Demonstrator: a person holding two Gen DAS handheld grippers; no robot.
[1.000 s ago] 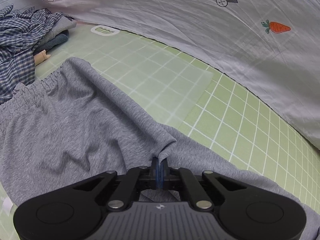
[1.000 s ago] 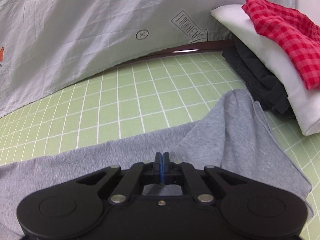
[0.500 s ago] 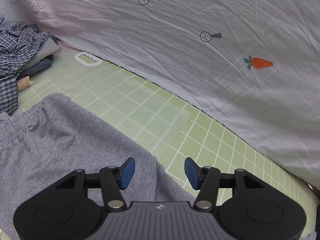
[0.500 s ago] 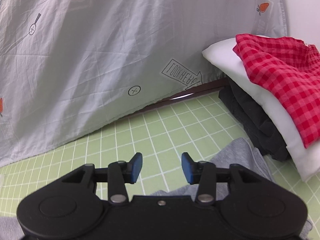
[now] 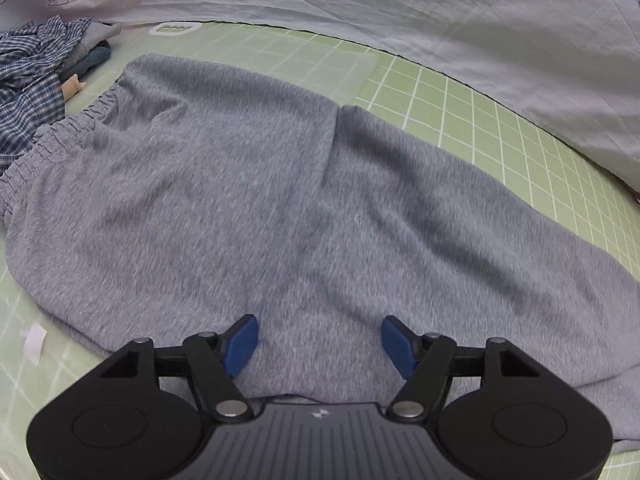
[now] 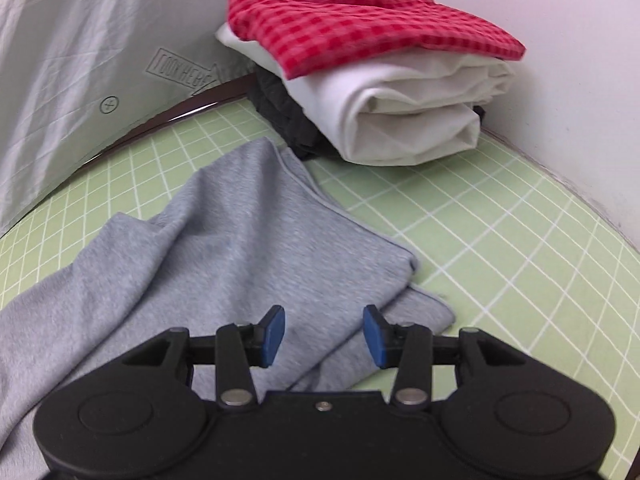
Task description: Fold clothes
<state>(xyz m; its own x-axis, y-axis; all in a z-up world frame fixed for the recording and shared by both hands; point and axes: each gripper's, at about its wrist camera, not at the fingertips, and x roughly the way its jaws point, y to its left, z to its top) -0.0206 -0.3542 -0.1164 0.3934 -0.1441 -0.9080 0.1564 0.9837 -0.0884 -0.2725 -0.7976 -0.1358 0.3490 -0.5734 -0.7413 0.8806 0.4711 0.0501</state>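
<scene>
Change: one second ago both grippers were closed on folds of the grey trousers (image 5: 280, 200); half a second ago they were already opened and lifted away; now they are held open above the cloth again.
Meaning for the task: one fold seems to have been laid down and released; a further fold is probably still needed, because the garment is still long.
Left gripper (image 5: 319, 345): open, nothing is held, the cloth is seen between the blue pads.
Right gripper (image 6: 324, 335): open, nothing is held, it is kept above the leg ends (image 6: 280, 248).
Place of the trousers: flat on the green grid mat (image 6: 500, 248) of the bench, the elastic waistband (image 5: 52, 132) near the blue checked pile (image 5: 28, 80).
Look of the trousers: one leg seems laid over the other, some soft wrinkles, the hems not exactly aligned.
Neighbours: a folded stack, red checked cloth (image 6: 360, 20) on top, beside the leg ends.
</scene>
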